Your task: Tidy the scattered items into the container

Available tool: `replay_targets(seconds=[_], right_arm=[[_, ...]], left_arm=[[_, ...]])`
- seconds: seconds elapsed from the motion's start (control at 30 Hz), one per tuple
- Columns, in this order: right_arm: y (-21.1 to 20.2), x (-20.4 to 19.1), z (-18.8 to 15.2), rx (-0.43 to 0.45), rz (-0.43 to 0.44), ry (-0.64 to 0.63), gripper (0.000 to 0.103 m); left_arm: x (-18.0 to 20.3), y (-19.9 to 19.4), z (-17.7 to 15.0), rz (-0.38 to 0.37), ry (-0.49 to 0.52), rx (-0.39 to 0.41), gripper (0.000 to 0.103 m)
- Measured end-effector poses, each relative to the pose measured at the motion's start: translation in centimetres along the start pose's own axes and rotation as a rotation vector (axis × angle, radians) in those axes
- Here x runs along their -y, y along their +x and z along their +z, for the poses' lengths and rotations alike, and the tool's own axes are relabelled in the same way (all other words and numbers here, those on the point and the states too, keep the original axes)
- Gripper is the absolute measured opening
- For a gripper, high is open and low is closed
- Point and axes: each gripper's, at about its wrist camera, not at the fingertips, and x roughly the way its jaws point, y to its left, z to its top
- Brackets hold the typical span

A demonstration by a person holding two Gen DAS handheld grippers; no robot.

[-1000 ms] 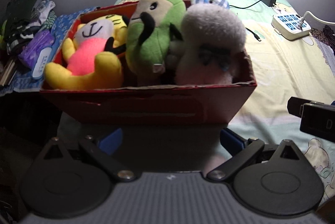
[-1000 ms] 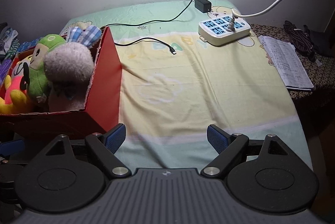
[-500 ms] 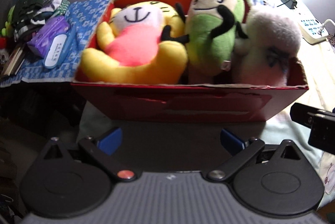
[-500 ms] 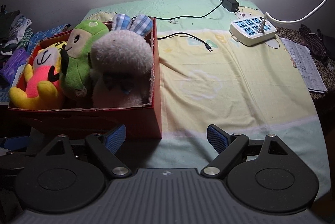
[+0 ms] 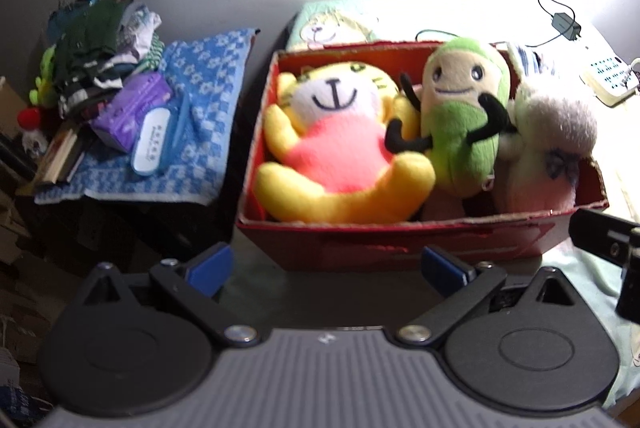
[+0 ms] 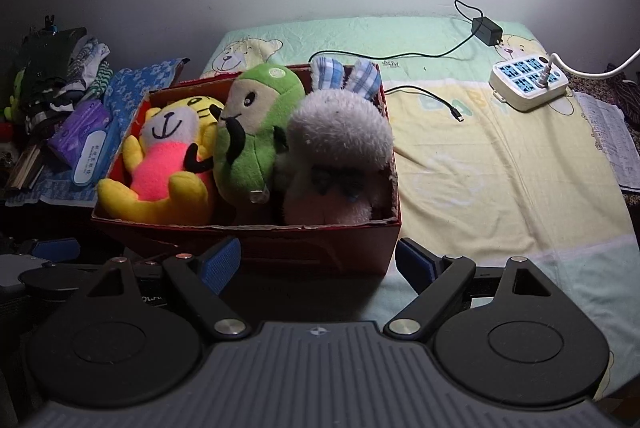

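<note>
**Red box holds all three plush toys; tidying looks finished**

Red box (image 6: 320,248) sits on the bed sheet (image 6: 500,188), its long axis running left to right across both views. Inside it, side by side, lie a yellow tiger plush (image 6: 164,168) at the left end, a green plush (image 6: 256,132) in the middle and a grey bunny plush (image 6: 340,148) at the right end, all roughly upright and facing the cameras. No toy lies loose on the sheet right of the box, so little seems left. The left gripper (image 5: 326,264) and right gripper (image 6: 318,260) hover just in front of the box, jaws spread wide and empty.
</note>
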Motion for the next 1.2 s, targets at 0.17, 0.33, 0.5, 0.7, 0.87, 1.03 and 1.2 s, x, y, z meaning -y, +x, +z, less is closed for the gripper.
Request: replay_targets(seconds=[0.17,0.33,0.5,0.7,0.87,1.03,1.2], right_arm=[[-1.3,-0.4,1.5,0.046,0.003,0.014,0.087],[-1.7,-0.7,2.8,0.068,0.008,0.008,0.087],[-1.6,-0.8,3.2,0.075,0.007,0.02,0.087],[-1.2,-1.2,3.4,0.074,0.011,0.015,0.087],[-0.5,-1.2,3.7,0.07,0.005,0.02,0.087],[0.3,-1.1,4.0,0.055,0.012,0.035,0.087],[1.1,-0.9,4.4,0.043,0.006,0.038,0.087]], left_arm=[[-0.7,-1.1,1.5,-0.002,-0.013,0.028,0.101],[-0.8,-1.4,2.3,0.044,-0.023,0.051,0.101],[-1.0,-0.9,2.6,0.021,-0.036,0.037,0.101],[-0.7,-0.1,2.6,0.014,-0.031,0.02,0.101],[-0.7,0.5,3.0,0.012,-0.029,0.013,0.101],[-0.7,1.2,3.3,0.01,-0.033,0.006,0.101],[-0.6,2.0,3.4,-0.001,-0.035,-0.001,0.101]])
